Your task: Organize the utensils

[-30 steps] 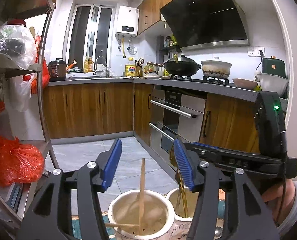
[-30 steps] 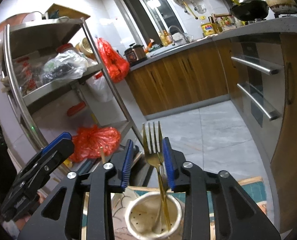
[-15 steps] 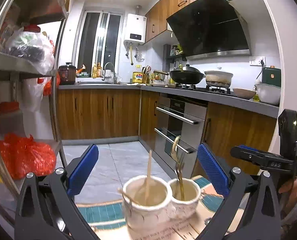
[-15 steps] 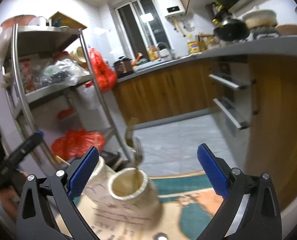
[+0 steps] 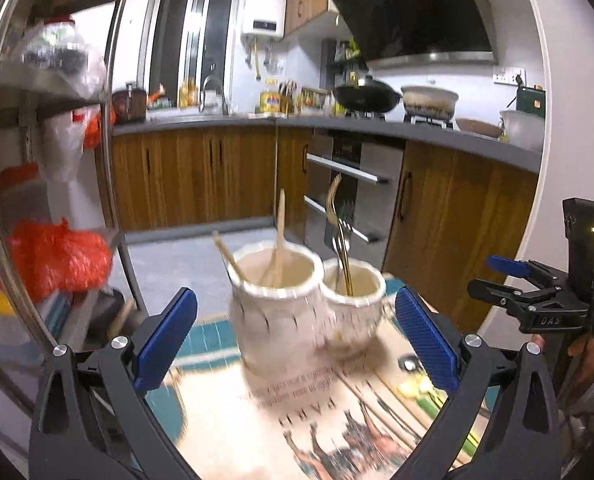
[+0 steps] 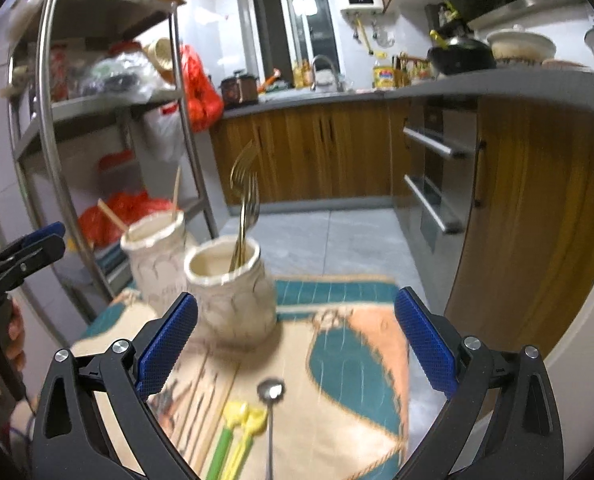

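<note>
**Two jars filled, loose cutlery left on the cloth**

Kitchen cabinets, an oven and a metal rack ring a small tabletop (image 5: 337,412) covered with a printed cloth.

Left wrist view: the left hand-held gripper (image 5: 297,336) is spread wide and holds nothing. Straight ahead stand two cream jars that look to be touching: the larger jar (image 5: 275,304) holds wooden chopsticks (image 5: 279,236), the smaller jar (image 5: 353,304) holds gold forks (image 5: 339,236). The jars sit between the blue pads, so closing or pushing forward carelessly could knock one over and spill its contents.

Right wrist view: the right hand-held gripper (image 6: 295,340) is likewise fully open and empty. A metal spoon (image 6: 271,392) and yellow-headed, green-handled utensils (image 6: 243,420) lie flat on the cloth just in front of it. Picking up such thin, flat pieces risks pinching the cloth as well and dragging it, which could shift the jars. The tall forks lean, so a new piece dropped in could tip them out.
</note>
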Demonstrator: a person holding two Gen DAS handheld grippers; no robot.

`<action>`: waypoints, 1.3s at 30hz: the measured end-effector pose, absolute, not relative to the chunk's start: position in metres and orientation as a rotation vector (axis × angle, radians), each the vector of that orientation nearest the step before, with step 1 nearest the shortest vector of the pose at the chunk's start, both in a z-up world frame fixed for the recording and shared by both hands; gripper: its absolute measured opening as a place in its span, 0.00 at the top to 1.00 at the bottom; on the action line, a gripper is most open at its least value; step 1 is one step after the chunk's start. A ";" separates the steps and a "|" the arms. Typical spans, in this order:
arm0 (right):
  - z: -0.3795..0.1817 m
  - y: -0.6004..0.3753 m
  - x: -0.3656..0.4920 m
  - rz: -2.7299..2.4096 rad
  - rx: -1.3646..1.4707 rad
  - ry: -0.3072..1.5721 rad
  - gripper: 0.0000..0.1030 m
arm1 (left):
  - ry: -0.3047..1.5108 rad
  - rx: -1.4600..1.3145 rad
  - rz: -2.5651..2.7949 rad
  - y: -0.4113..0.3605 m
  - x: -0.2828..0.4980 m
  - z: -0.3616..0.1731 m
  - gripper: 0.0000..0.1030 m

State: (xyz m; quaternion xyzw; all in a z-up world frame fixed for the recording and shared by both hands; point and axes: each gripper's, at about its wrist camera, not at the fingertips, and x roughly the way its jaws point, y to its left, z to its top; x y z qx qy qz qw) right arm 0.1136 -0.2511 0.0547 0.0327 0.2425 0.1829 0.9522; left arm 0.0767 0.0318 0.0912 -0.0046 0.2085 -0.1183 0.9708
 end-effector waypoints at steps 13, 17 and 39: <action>0.009 -0.250 0.098 0.330 -0.041 0.646 0.05 | 0.651 0.040 -0.253 0.006 0.070 0.021 0.05; 0.001 -0.245 0.092 0.356 -0.077 0.681 0.05 | 0.712 0.057 -0.270 -0.007 0.072 0.004 0.05; -0.030 -0.231 0.081 0.424 -0.225 0.821 0.37 | 0.886 0.144 -0.304 -0.059 0.073 -0.031 0.32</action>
